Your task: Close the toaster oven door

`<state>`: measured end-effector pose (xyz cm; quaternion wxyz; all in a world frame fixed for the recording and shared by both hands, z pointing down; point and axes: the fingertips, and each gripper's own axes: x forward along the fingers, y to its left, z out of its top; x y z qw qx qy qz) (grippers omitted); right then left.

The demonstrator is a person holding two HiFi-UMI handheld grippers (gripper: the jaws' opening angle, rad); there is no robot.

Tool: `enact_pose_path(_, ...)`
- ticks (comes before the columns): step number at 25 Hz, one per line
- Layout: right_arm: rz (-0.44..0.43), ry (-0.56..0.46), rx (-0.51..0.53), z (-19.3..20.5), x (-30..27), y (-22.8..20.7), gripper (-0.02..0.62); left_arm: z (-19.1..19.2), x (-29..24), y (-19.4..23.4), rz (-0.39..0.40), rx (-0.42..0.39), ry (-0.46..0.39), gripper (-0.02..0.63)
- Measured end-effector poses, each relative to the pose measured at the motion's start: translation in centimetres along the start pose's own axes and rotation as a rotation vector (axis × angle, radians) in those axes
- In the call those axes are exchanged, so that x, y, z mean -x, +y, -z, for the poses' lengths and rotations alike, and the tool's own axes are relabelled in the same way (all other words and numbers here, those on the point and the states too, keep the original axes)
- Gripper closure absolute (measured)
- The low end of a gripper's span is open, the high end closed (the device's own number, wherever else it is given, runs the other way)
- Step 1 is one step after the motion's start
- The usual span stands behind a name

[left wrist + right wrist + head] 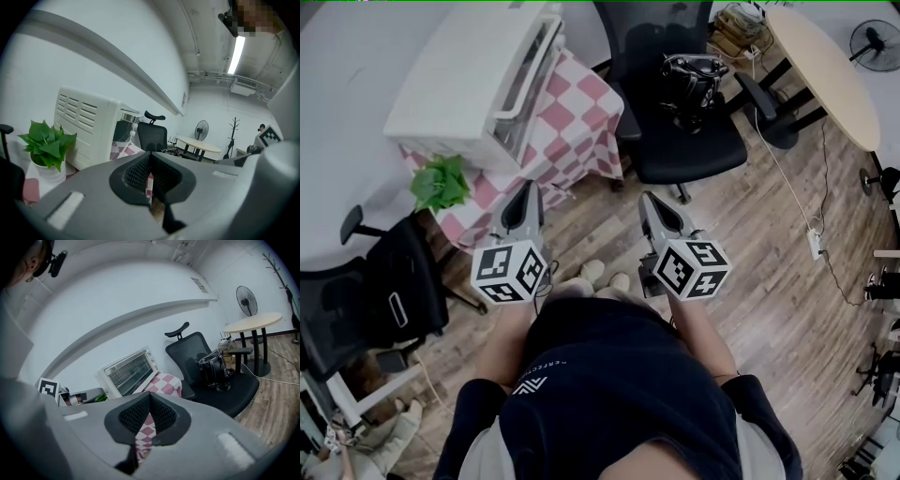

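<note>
Fingers [137,172] of the left gripper [150,155] press tip to tip with nothing between them. The right gripper [150,395] is likewise closed and empty, with only checked cloth [143,434] showing through the slit below its tips. Both hang in the air near the table [581,127] corner, apart from everything on it.

Beyond them the toaster oven [459,75] sits on the table, its handle [525,75] facing the black chair [689,131]. The right gripper view looks at the glass door [129,373] almost squarely, and it seems to lie up against the body. The left gripper view catches only the vented side and a sliver of the door edge, so I cannot tell whether it is fully shut.

A potted plant [47,143] stands just beside the oven. It is plain from the left gripper but only a green scrap in the right gripper view. The bag [213,367] on the chair seat is clear from the head and right gripper views. A round table [253,320] and a fan [247,300] stand well behind
</note>
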<state>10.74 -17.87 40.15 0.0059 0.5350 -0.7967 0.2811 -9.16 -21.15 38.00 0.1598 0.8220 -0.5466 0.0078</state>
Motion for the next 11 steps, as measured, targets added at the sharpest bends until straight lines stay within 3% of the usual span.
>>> enact_pose_path(11,0.002,0.007,0.003,-0.14,-0.43,-0.26,0.592,0.06,-0.31,0.01,0.007,0.006,0.004,0.606)
